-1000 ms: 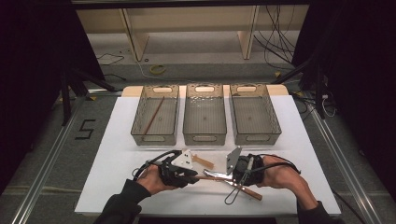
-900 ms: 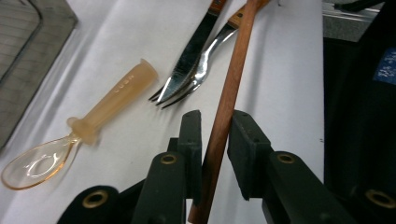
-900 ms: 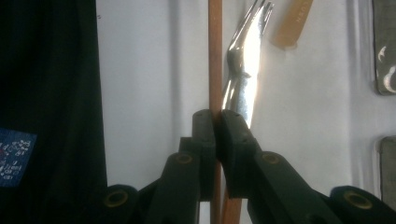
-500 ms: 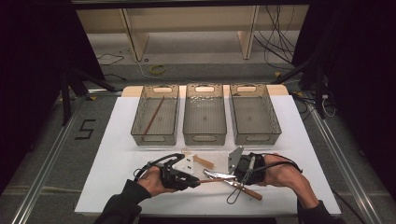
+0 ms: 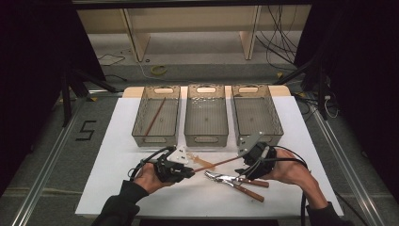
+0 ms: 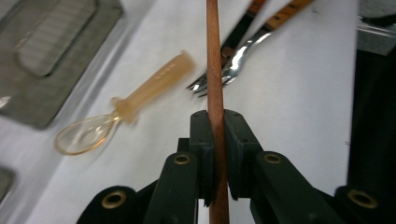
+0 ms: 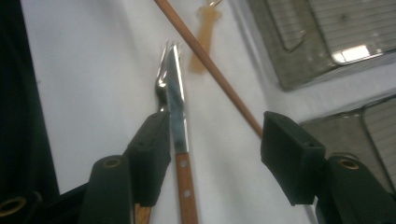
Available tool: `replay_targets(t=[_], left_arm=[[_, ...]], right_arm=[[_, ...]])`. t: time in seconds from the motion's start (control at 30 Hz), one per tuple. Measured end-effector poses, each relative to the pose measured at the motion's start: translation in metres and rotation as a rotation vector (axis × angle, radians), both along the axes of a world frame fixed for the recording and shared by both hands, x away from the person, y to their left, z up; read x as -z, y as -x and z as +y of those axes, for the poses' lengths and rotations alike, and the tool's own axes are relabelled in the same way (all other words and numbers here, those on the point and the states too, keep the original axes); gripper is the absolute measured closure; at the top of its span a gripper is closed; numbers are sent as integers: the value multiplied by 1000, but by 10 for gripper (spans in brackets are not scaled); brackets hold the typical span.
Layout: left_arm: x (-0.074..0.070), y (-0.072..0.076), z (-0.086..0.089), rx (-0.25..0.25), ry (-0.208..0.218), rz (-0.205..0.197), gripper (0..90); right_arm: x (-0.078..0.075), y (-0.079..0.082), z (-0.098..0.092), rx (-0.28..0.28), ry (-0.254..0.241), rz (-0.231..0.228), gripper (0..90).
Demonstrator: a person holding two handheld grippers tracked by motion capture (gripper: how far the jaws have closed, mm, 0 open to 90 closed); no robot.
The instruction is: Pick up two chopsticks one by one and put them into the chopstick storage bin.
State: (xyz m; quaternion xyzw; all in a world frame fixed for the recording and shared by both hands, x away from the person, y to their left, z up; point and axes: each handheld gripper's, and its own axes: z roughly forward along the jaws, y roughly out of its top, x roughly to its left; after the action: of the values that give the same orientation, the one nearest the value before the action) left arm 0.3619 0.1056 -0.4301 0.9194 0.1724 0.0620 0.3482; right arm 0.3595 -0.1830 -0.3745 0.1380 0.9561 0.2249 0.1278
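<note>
Left tongs [image 5: 188,172]: clenched on the thin reddish-brown wooden stick [image 5: 217,164]; in the left gripper view the two black pads [image 6: 201,140] press the stick [image 6: 215,70] from both sides near its lower end.

Right tongs [image 5: 245,170]: released, jaws standing wide apart; they have just been opening. In the right gripper view the stick's [image 7: 205,60] far end lies between the two pads [image 7: 149,154] without either one touching it.

Stick, direction: in the high view its long axis runs slantwise, from the left tongs up and rightward to just before the right tongs. It sits above the white tabletop [image 5: 117,188], held at one end only.

Stick, place relative to the tongs: one end inside the left tongs, the other end near the right tongs, so it spans the gap between the two.

Under the right tongs: a steel knife with a brown wooden handle [image 7: 180,140] and a steel fork with a wooden handle [image 5: 235,179] lie on the tabletop, the knife blade just beside the left-hand pad in the right gripper view.

Beside the stick: a translucent amber plastic spoon [image 6: 126,112] lies flat on the tabletop, near the stick.

Further back: three grey see-through plastic bins [image 5: 206,136] in a row; the left bin holds another thin stick [image 5: 154,117].
</note>
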Motion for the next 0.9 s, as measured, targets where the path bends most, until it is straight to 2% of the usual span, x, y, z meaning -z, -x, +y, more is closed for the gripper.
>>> replay_targets(t=[0.1,0.2,0.27,0.4,0.53,0.67,0.77,0.9], left_arm=[[-2,-4,6,-57,12,-2,828],[-5,-7,13,-113,44,2,828],[-8,-9,18,-138,55,-3,828],[-12,-11,26,-198,88,-14,827],[-16,-14,35,-247,114,-22,827],[-19,-17,43,-294,140,-22,827],[-22,-20,50,-329,158,-25,827],[-27,-24,60,-379,184,-30,827]], right_arm=[[-1,-3,-3,39,-49,-3,407],[0,-6,-6,78,-87,3,381],[2,-8,-8,108,-97,1,359],[8,-13,-12,157,-147,28,343],[14,-14,-15,217,-170,34,323],[18,-15,-18,227,-183,42,306],[22,-14,-18,242,-192,65,293],[26,-14,-18,249,-181,80,278]])
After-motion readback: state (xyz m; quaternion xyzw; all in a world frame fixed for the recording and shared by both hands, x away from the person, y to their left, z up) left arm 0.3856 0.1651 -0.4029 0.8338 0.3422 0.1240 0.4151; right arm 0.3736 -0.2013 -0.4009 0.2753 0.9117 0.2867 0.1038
